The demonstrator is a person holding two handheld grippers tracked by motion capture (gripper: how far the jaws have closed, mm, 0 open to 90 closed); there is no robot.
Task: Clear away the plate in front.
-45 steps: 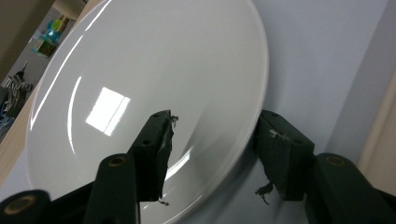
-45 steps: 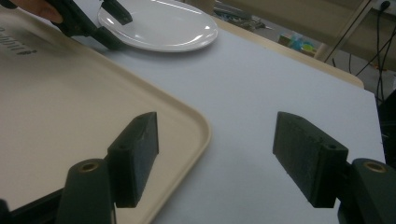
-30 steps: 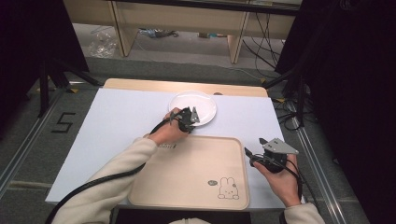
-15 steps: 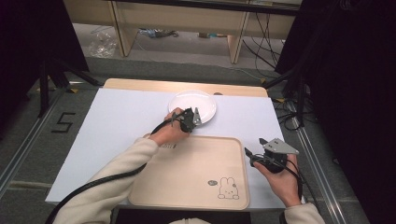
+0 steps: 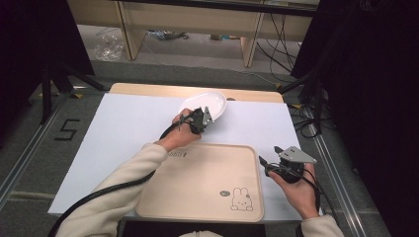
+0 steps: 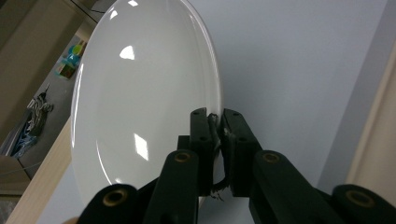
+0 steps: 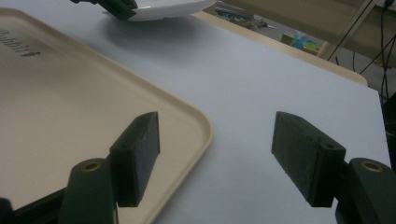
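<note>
Plate [image 5: 202, 105]: white, shallow, at the far middle of the table [image 5: 123, 128], beyond the tray [image 5: 207, 182]. Left gripper [image 5: 203, 118]: jaws closed narrow on the plate's near rim, the rim pinched between both pads in the left gripper view [image 6: 215, 140]. Change over the last second: slight; the left gripper keeps its place at the rim, and the plate in the right gripper view [image 7: 163, 7] now appears raised at the gripped edge, a shadow spread on the table beneath it; whether its far edge rests on the table cannot be told. Reading: the grasp is made and the lift is probably starting, the tray being the likely destination. Tray: beige, bare, rabbit print at its near right corner, just near of the left hand. Right gripper [image 5: 276, 160]: unchanged, held just off the tray's right edge, jaws wide and holding nothing [image 7: 219, 154], one jaw over the tray's corner, the other over the table.
</note>
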